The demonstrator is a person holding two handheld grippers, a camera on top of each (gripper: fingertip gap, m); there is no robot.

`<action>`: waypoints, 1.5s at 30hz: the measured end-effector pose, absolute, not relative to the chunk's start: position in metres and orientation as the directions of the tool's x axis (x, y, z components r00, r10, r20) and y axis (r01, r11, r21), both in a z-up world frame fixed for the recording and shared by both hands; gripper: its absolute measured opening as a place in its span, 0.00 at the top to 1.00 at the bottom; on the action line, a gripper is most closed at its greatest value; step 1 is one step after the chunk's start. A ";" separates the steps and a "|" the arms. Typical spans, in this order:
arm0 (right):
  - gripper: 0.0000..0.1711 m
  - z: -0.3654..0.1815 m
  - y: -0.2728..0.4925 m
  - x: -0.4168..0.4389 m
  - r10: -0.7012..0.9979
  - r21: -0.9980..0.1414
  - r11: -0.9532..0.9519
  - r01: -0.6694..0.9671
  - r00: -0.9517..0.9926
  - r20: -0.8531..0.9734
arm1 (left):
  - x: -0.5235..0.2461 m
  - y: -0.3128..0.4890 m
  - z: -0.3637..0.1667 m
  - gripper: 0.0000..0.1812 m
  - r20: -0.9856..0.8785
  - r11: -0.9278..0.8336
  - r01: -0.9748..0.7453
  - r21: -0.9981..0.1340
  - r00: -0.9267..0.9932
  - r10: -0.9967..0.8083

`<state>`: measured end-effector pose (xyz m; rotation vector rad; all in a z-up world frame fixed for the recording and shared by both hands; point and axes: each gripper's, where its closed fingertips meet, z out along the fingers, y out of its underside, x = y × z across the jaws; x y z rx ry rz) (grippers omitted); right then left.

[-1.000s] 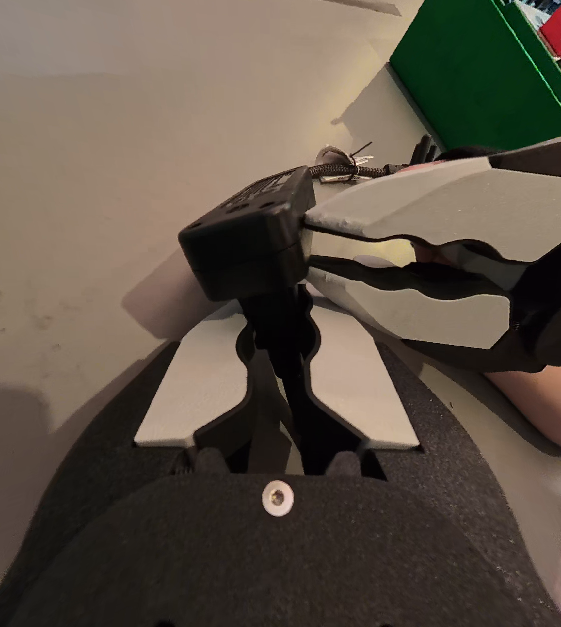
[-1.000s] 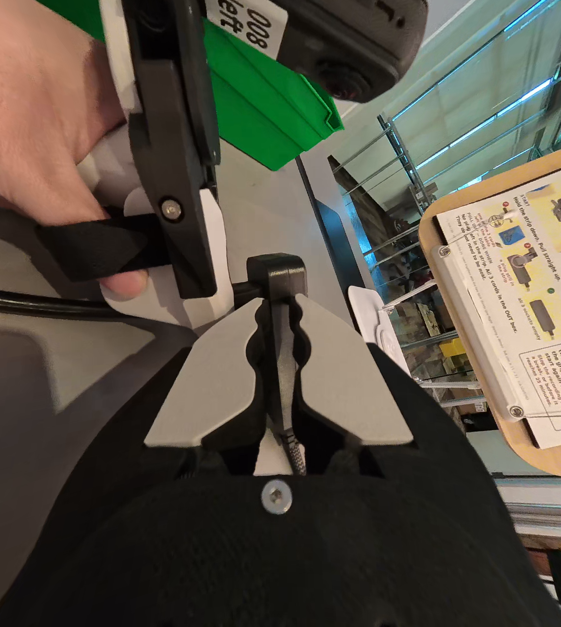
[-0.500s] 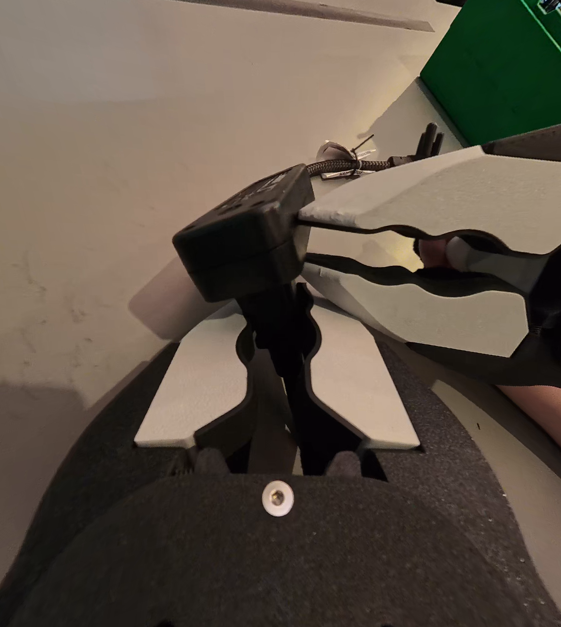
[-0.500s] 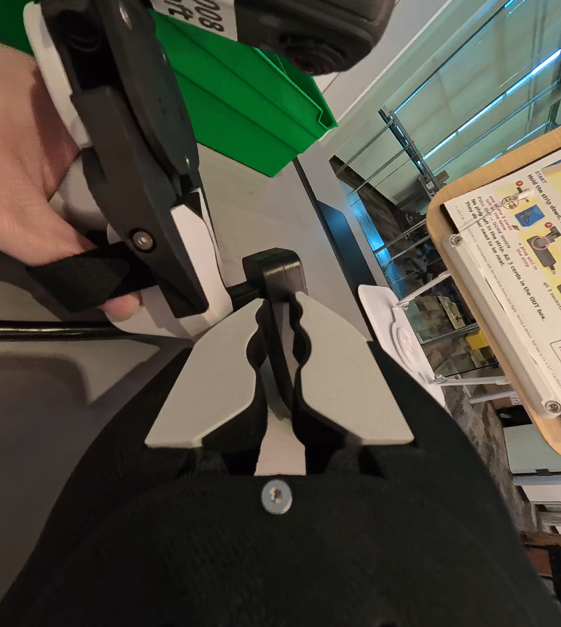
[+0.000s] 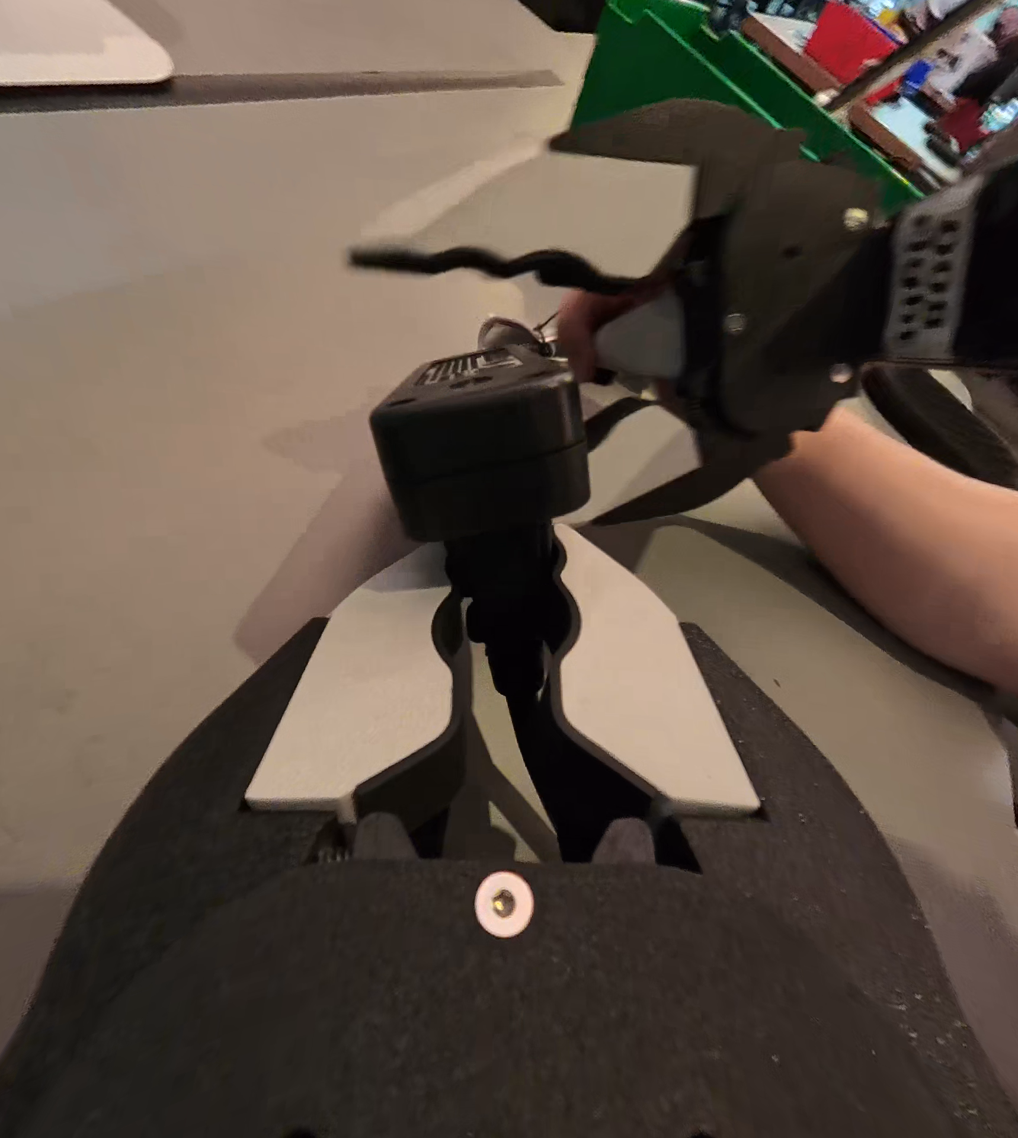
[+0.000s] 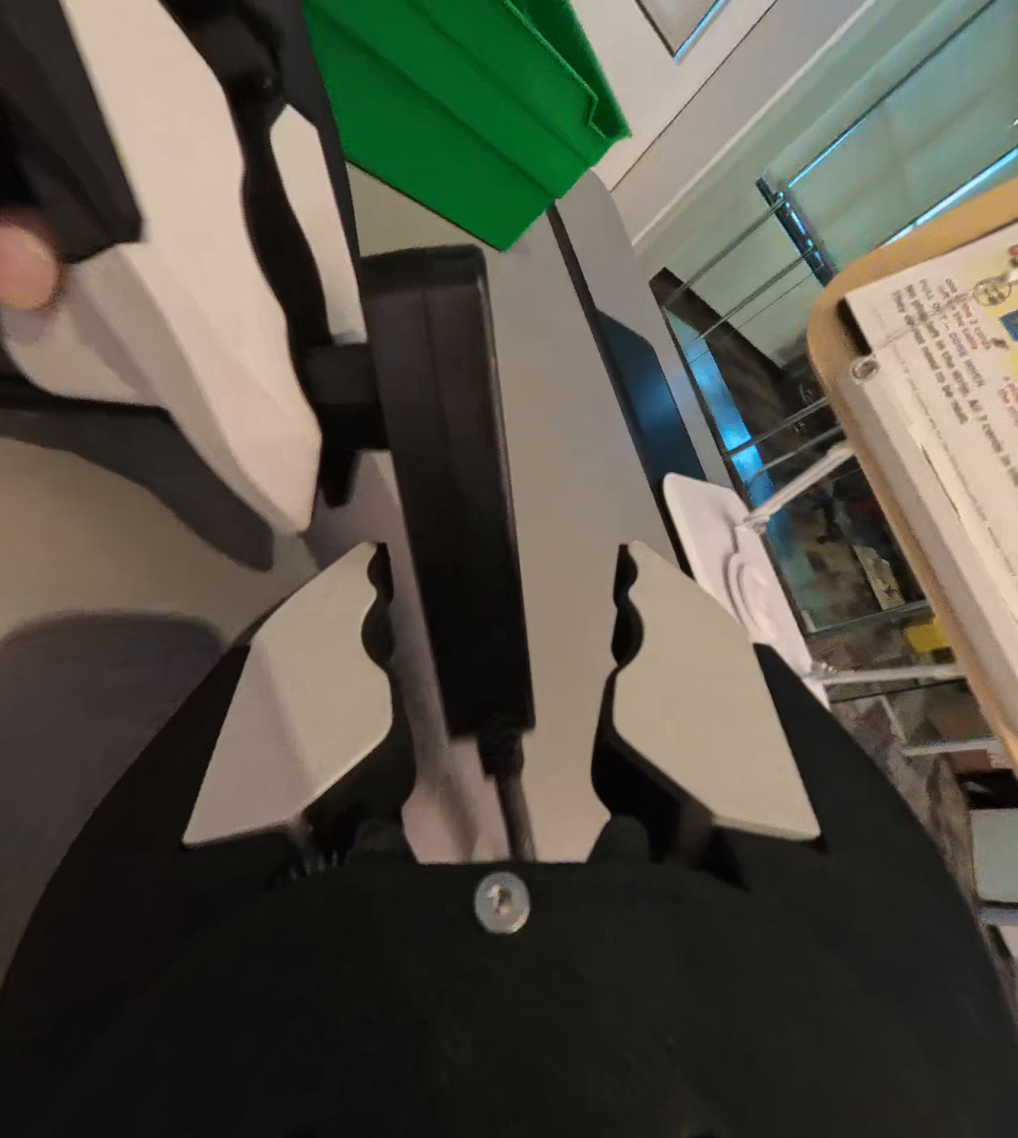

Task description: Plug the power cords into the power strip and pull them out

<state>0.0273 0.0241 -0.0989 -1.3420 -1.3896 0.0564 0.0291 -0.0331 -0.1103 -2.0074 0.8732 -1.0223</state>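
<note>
Left gripper [image 5: 503, 585] clamps adapter [image 5: 479, 446] neck; right gripper [image 6: 500, 609] spread.

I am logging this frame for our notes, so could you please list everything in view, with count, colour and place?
power adapter: one, black, held off the table at its cord end
cord: one, black, between the left jaws
table: one, grey, beneath
bin: one, green, far side of the table
instruction sheet: one, white and yellow, on a wooden board, right
flat white object: one, far table edge
forearm: one, right
left gripper: jaws shut on the cord
right gripper: jaws open around the adapter
</note>
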 end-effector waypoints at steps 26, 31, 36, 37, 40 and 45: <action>0.80 -0.134 0.033 0.022 0.765 -0.685 0.054 0.727 0.411 0.496 | 0.032 -0.033 -0.118 0.85 0.434 -0.569 -0.232 -0.789 0.445 -0.783; 0.79 -0.136 0.037 0.028 0.747 -0.714 0.009 0.700 0.470 0.470 | 0.038 -0.031 -0.119 0.84 0.434 -0.578 -0.203 -0.790 0.480 -0.762; 0.80 -0.129 0.039 0.032 0.721 -0.765 0.007 0.644 0.527 0.450 | 0.043 -0.027 -0.111 0.85 0.379 -0.526 -0.149 -0.837 0.536 -0.755; 0.80 -0.128 0.039 0.032 0.719 -0.771 0.004 0.637 0.534 0.445 | 0.044 -0.027 -0.111 0.85 0.376 -0.524 -0.142 -0.840 0.543 -0.751; 0.79 -0.128 0.039 0.033 0.722 -0.776 0.003 0.631 0.535 0.438 | 0.044 -0.027 -0.111 0.85 0.354 -0.512 -0.142 -0.847 0.567 -0.743; 0.79 -0.126 0.038 0.032 0.730 -0.784 0.020 0.620 0.527 0.436 | 0.045 -0.029 -0.109 0.85 0.304 -0.477 -0.140 -0.868 0.610 -0.732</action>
